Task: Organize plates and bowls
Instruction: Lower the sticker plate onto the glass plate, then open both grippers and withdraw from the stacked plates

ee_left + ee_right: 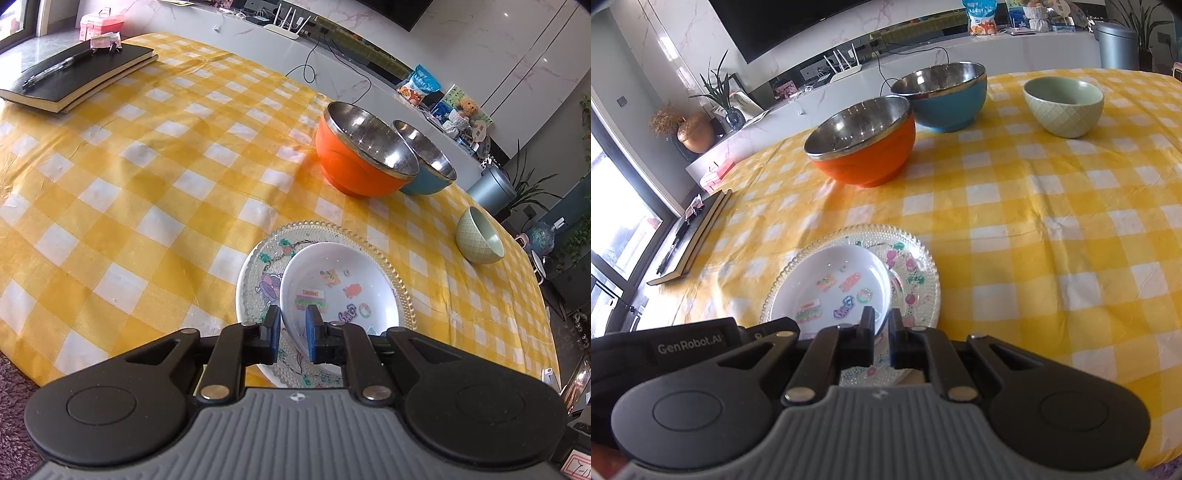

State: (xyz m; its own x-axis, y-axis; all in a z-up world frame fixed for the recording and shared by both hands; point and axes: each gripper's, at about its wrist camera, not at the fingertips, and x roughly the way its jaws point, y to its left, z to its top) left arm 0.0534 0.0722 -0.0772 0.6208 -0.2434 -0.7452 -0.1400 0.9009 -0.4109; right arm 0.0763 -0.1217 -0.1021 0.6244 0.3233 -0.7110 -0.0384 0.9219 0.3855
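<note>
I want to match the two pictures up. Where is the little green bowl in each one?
Left wrist view: the small pale green ceramic bowl sits at the right edge, tilted by the lens.
Right wrist view: it stands upper right.
Shared landmark: the orange bowl with the shiny steel inside, touching or nearly touching the blue one.

1. I see a yellow-and-white checked tablecloth (155, 192) covering the table.
2. At its far corner lie black notebooks (79, 75), stacked, with a pen (55, 68) resting on top.
3. Behind them sits a pink box (100, 23) on the ledge.
4. A white router (286, 23) stands on the counter (antennas up), a black cable (314, 62) trailing nearby.
5. Further along, a blue snack bag (423, 85) and what looks like a small teddy bear (468, 109).
6. A grey bin (1115, 44) stands past the table.
</note>
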